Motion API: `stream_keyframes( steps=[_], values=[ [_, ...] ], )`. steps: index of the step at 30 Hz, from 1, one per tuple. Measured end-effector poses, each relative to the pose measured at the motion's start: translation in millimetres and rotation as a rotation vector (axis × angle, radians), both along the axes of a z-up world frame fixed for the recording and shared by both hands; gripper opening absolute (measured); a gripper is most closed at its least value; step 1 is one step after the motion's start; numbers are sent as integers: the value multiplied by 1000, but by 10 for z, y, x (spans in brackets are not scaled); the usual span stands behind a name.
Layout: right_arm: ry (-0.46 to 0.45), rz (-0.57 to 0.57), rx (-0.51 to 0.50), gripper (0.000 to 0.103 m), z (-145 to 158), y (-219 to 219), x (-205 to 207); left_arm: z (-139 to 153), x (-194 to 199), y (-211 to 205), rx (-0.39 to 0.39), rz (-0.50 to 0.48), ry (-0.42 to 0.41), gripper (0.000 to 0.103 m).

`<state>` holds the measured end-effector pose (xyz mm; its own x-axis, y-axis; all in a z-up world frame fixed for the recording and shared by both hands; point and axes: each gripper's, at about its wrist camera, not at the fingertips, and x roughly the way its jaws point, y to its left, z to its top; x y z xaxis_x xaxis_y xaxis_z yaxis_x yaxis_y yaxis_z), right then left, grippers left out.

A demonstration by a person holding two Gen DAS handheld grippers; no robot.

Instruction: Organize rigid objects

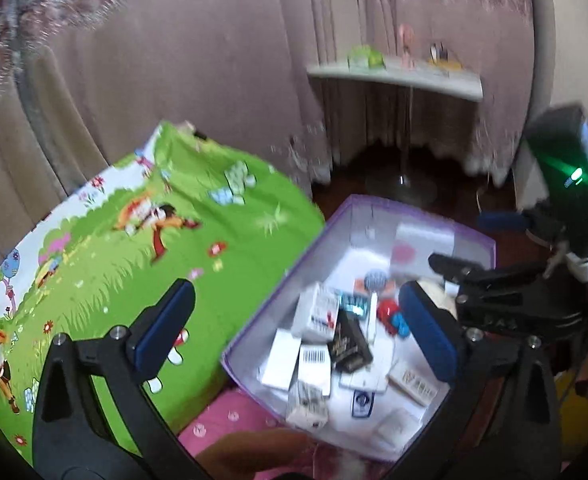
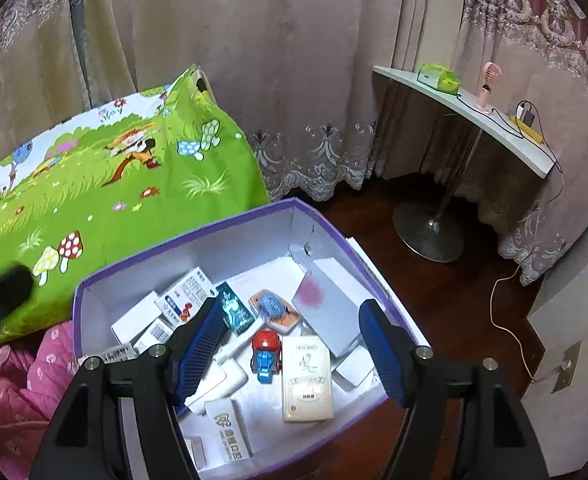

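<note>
Curtained bedroom, bed under a cartoon quilt [image 2: 106, 184]: small cartons and a toy car [image 2: 266, 356] already fill the purple box [image 2: 333, 224]. Both grippers, left [image 1: 294, 332] and right [image 2: 290, 344], hover with jaws released, empty; little seems left.

The black left gripper with blue pads [image 1: 294, 332] tilts downward with jaws spread wide and empty, while the matching black right gripper with blue pads [image 2: 294, 354], seen at its three o'clock, hangs half-spread, gripping nothing.

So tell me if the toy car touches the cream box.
Apart: the right wrist view shows white box floor between the toy car and the cream box.
</note>
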<state>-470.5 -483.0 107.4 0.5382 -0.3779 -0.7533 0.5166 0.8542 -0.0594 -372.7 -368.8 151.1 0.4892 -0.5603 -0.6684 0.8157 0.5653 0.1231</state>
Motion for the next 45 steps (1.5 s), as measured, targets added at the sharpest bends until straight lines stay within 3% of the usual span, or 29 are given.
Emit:
stream_keyframes(
  steps=[4, 9, 45],
  values=[
    [58, -13, 8, 72, -136, 73, 6, -242, 41, -104, 68, -57, 128, 102],
    [131, -64, -13, 72, -290, 37, 18, -400, -71, -148, 126, -65, 172, 102],
    [135, -95, 19, 72, -395, -25, -13, -519, -119, -98, 173, -100, 177, 102]
  ],
)
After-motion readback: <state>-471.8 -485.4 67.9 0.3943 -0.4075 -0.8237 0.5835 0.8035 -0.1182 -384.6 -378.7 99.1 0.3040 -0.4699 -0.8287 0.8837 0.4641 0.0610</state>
